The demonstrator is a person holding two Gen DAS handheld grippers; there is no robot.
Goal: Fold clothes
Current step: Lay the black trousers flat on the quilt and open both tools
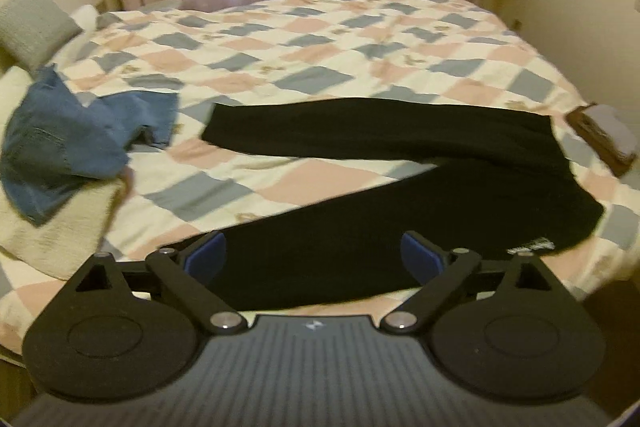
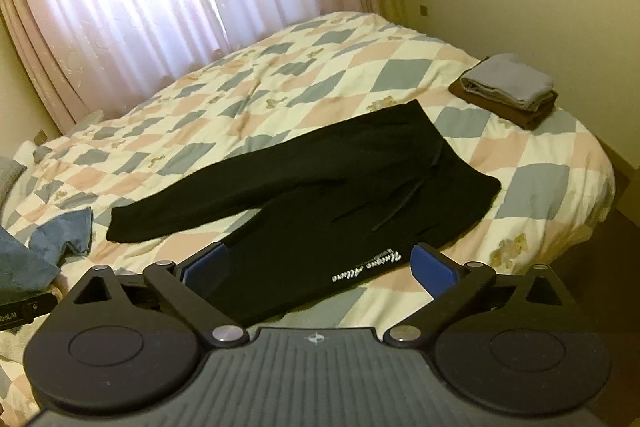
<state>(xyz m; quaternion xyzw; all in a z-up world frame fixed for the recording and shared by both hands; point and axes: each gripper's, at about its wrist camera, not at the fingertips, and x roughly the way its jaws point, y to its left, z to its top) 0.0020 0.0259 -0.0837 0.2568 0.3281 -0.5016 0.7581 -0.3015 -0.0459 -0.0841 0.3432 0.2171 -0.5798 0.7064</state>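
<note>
Quilted bed, black trousers flat

In front of me a pair of black fabric trousers with white script lettering on one leg lies flat on the bed, legs spread in a V, while crumpled blue denim jeans sit heaped well apart to its left.

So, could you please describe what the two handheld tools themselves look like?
The left tool and right tool match: black linkage arms with silver pivot pins, blue finger pads, round black discs either side, and a ribbed grey body with a small white emblem. No cables or sleeves show.
</note>
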